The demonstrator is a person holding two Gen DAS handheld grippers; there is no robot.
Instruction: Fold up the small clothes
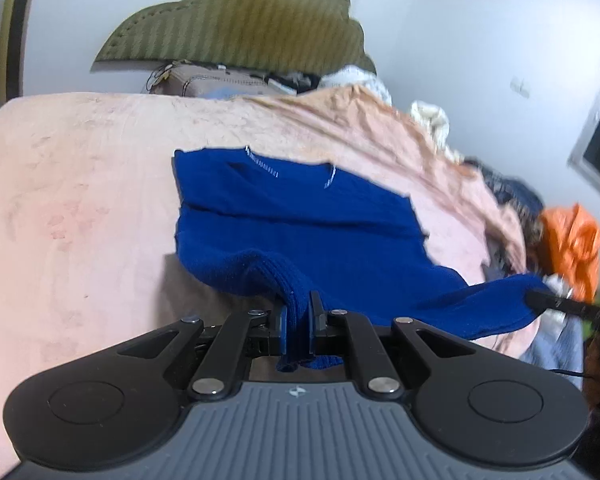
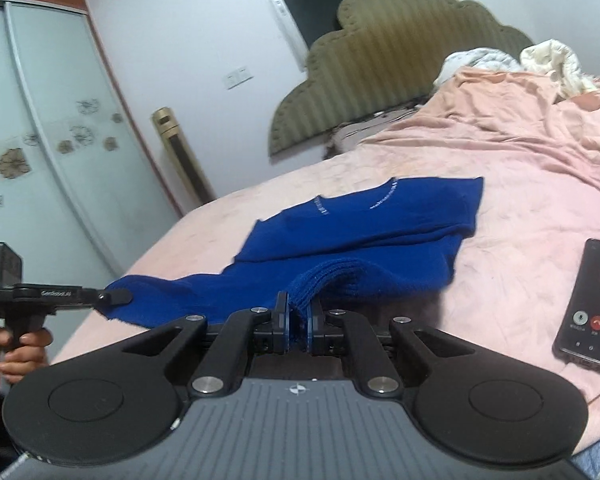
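Pinching ribbed blue knit — both grippers.

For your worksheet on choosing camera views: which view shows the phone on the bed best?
The right wrist view: the phone lies face up on the pink blanket with its lit call screen readable as buttons. The left wrist view does not show it at all.

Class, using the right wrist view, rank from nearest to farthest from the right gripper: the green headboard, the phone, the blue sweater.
1. Blue sweater: clamped in the right gripper.
2. Phone: on the blanket, at right.
3. Green headboard: against the far wall.
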